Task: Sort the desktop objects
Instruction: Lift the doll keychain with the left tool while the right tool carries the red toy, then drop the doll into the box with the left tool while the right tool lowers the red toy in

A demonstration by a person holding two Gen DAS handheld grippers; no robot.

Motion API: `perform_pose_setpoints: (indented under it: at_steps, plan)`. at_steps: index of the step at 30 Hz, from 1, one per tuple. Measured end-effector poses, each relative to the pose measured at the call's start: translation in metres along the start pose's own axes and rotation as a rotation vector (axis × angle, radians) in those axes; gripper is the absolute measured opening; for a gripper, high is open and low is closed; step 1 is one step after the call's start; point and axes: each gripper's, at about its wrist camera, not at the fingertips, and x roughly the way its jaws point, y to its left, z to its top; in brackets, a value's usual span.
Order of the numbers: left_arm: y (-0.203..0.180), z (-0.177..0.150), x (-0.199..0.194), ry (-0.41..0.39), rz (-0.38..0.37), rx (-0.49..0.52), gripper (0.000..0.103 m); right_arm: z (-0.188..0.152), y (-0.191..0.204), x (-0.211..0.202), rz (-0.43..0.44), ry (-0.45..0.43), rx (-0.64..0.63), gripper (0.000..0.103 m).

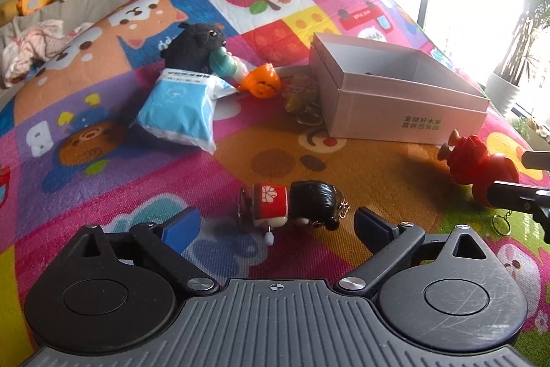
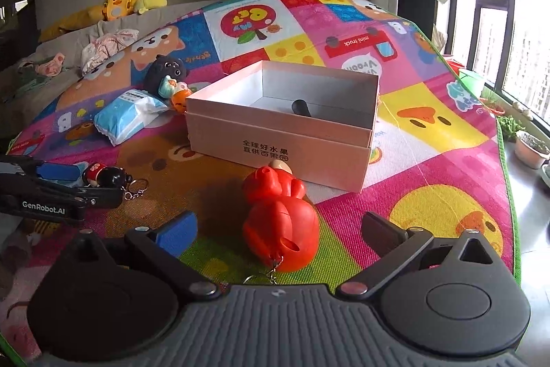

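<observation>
Two grippers hover wide open, gripping nothing; the left gripper (image 1: 278, 220) straddles a doll keychain (image 1: 292, 205) on the mat (image 1: 103, 160), the right gripper (image 2: 278, 229) a red figure (image 2: 280, 222) before the box (image 2: 275, 140); likely next: close, lift, drop into it.

The play mat (image 2: 429, 160) looks like woven-textured, matt printed cloth or foam. The box (image 2: 275, 143) is smooth matt cardboard, the red toy (image 2: 282, 229) is glossy moulded plastic with a thin metal chain, and the black-haired doll (image 1: 292, 202) is shiny plastic too. The blue packet (image 1: 178, 109) is crinkled plastic film, and the black animal (image 1: 196, 40) is fuzzy plush.
</observation>
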Motion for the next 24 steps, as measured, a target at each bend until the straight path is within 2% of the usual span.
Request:
perform_pose_setpoints:
  at_steps: [3, 5, 7, 8, 9, 10, 12, 16, 19, 21, 24]
  plan:
    - [0.0, 0.0, 0.0, -0.003, 0.001, 0.004, 0.099, 0.003, 0.003, 0.012, -0.004, 0.004, -0.03, 0.102]
    - [-0.001, 0.0, -0.001, -0.007, 0.005, 0.009, 0.099, 0.007, 0.005, 0.02, -0.018, 0.006, -0.044, 0.097]
    - [-0.003, 0.0, 0.0, -0.004, 0.012, 0.018, 0.099, 0.009, 0.009, 0.029, -0.026, 0.031, -0.082, 0.075]
    - [-0.004, 0.0, 0.0, 0.004, 0.014, 0.026, 0.099, 0.009, 0.011, 0.033, -0.029, 0.046, -0.096, 0.068]
    - [-0.006, 0.001, 0.001, 0.012, 0.017, 0.041, 0.099, 0.008, 0.013, 0.036, -0.033, 0.06, -0.107, 0.057]
    - [-0.008, 0.002, 0.003, 0.02, 0.017, 0.055, 0.099, 0.006, 0.015, 0.038, -0.043, 0.071, -0.122, 0.052]
    - [-0.012, 0.004, 0.006, 0.035, 0.025, 0.073, 0.099, 0.004, 0.017, 0.036, -0.048, 0.067, -0.142, 0.052]
    - [-0.02, 0.008, 0.012, 0.046, 0.036, 0.09, 0.098, 0.005, 0.011, 0.017, -0.003, 0.065, -0.118, 0.052]
    - [-0.027, 0.008, 0.013, 0.038, 0.045, 0.127, 0.088, 0.008, 0.004, 0.001, 0.057, 0.083, -0.093, 0.052]
    - [-0.029, 0.008, 0.01, 0.027, 0.05, 0.142, 0.074, 0.011, -0.001, -0.011, 0.083, 0.087, -0.078, 0.052]
    - [-0.032, 0.011, -0.006, -0.011, 0.052, 0.157, 0.07, 0.018, -0.008, -0.034, 0.1, 0.062, -0.066, 0.052]
